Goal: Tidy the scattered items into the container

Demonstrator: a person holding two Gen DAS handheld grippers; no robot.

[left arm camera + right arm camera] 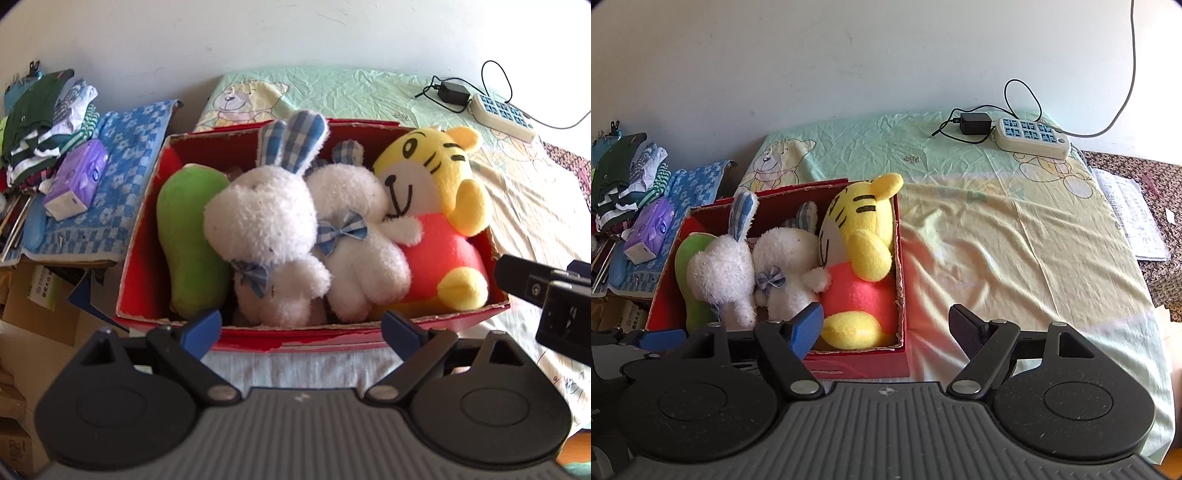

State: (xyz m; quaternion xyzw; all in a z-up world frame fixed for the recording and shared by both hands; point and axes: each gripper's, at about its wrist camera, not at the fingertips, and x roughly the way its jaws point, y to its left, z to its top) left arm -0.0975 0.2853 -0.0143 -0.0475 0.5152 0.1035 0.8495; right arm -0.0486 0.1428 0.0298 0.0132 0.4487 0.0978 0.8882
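While the red box (147, 236) sits packed on the bed (1015, 240), both tongs hang empty at its near edge.

Four soft toys fill the box: a green plush (188, 236) at the left wall, a white rabbit (266, 236) beside it, a second white rabbit (354, 229) pressed against that one, and a yellow tiger (436, 192) at the right wall. The left tongs (301, 325) gape wide over the near rim, nothing between the pads. The right tongs (886, 325) stand open too, one finger over the box corner, one over the sheet. A power strip (1030, 138) lies well apart near the wall.
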